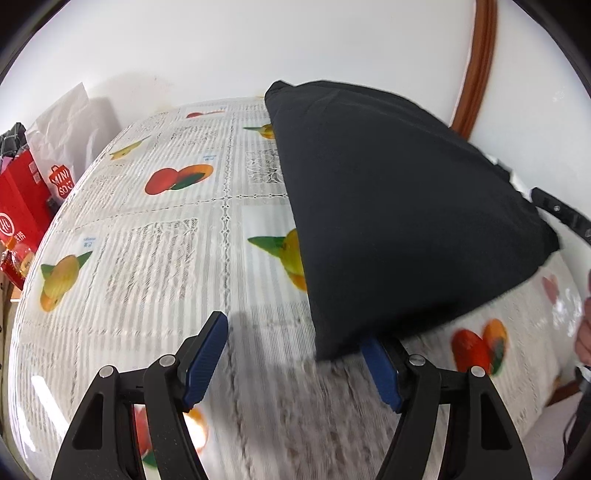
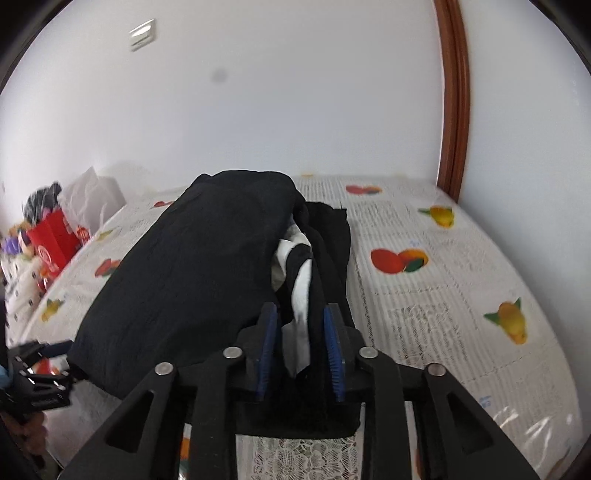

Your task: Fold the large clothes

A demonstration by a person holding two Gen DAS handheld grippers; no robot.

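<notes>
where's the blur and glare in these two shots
Left wrist view: motion blur smears the tablecloth near the jaws, and glare streaks its lower left edge. Right wrist view: the wall vent and red bag are blurred, with glare at the tablecloth's lower right; fisheye bends the door frame.

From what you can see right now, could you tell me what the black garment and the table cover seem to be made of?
Black garment: soft matte fabric, probably cotton knit; it drapes and creases without shine. Table cover: likely clear glossy plastic over lace; glare patches sit above the printed fruit.
</notes>
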